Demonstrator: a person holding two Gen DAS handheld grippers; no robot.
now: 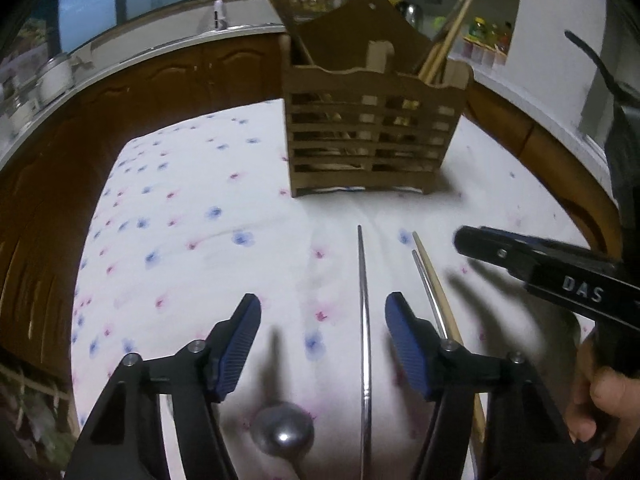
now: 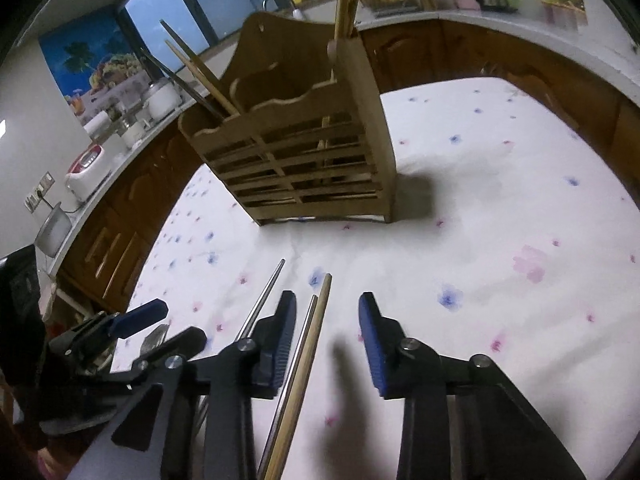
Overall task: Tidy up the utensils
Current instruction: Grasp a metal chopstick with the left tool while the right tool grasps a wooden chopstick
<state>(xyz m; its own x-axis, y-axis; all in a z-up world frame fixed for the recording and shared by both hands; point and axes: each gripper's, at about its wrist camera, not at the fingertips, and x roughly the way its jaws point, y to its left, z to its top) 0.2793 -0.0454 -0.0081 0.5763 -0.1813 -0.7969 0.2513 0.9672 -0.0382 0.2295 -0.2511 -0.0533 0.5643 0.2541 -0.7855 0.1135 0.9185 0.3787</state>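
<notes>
Left gripper (image 1: pixel 323 322) fingers straddle a metal chopstick (image 1: pixel 364 320), untouched; right gripper (image 2: pixel 327 316) fingers, parted, flank a wooden chopstick (image 2: pixel 308 360). Wooden utensil holder (image 1: pixel 372 128) stands beyond on the floral-clothed counter (image 1: pixel 192 240).

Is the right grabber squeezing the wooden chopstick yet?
Apart. In the right wrist view the right gripper straddles the wooden chopstick, with cloth showing between it and the right-side pad.
</notes>
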